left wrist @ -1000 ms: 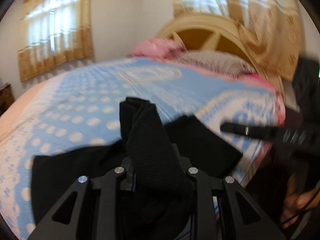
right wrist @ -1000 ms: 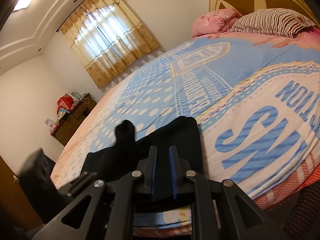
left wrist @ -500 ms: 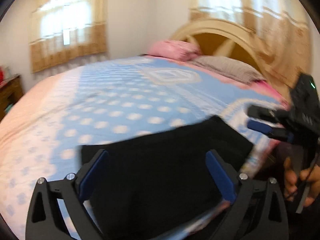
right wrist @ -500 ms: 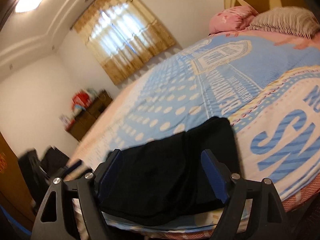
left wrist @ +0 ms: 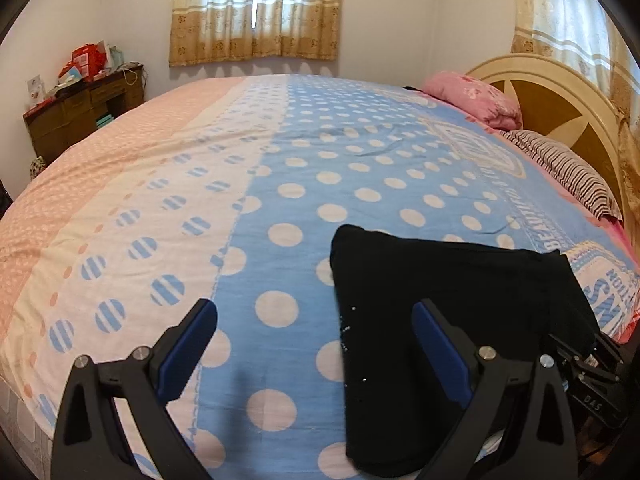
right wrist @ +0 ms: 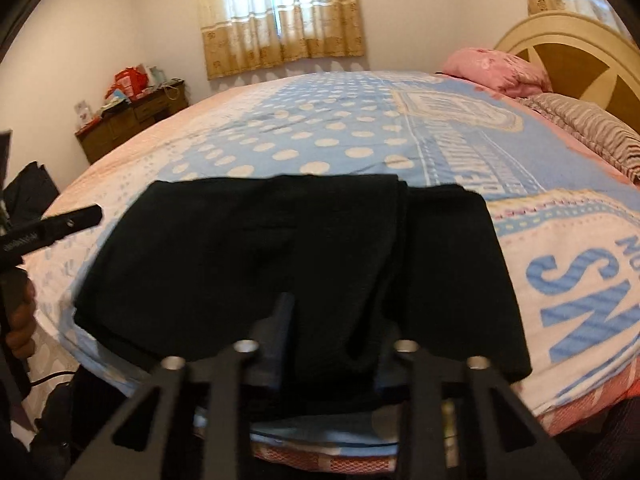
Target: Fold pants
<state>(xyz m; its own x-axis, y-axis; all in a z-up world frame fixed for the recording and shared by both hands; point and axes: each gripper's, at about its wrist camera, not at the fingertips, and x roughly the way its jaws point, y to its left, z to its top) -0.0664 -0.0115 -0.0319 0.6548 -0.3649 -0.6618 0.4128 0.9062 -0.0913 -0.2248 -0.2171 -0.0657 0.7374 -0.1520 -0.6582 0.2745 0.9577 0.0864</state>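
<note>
Curtained window [left wrist: 256, 8], wooden dresser [left wrist: 80, 114], cream headboard [left wrist: 560, 104]

1. The pants [right wrist: 296, 248] in front of me are plain black, with a few tiny pale specks along one edge in my left wrist view.
2. The bed [left wrist: 280, 152] cover is light blue with cream polka dots, then a cream band with blue striped dots, then a pale pink band; near me it carries large blue letters on cream.
3. My left gripper [left wrist: 316, 344] is black with blue pads [left wrist: 440, 356].
4. One pillow [left wrist: 476, 98] is pink with a faint print; the other pillow [left wrist: 568, 172] has dark and pale stripes.
5. The headboard [left wrist: 560, 92] is cream with brown panels.
6. The curtains [left wrist: 256, 8] are beige and gold with a patterned border.
7. The dresser [left wrist: 80, 116] is dark brown with red boxes [left wrist: 90, 60] on top.
</note>
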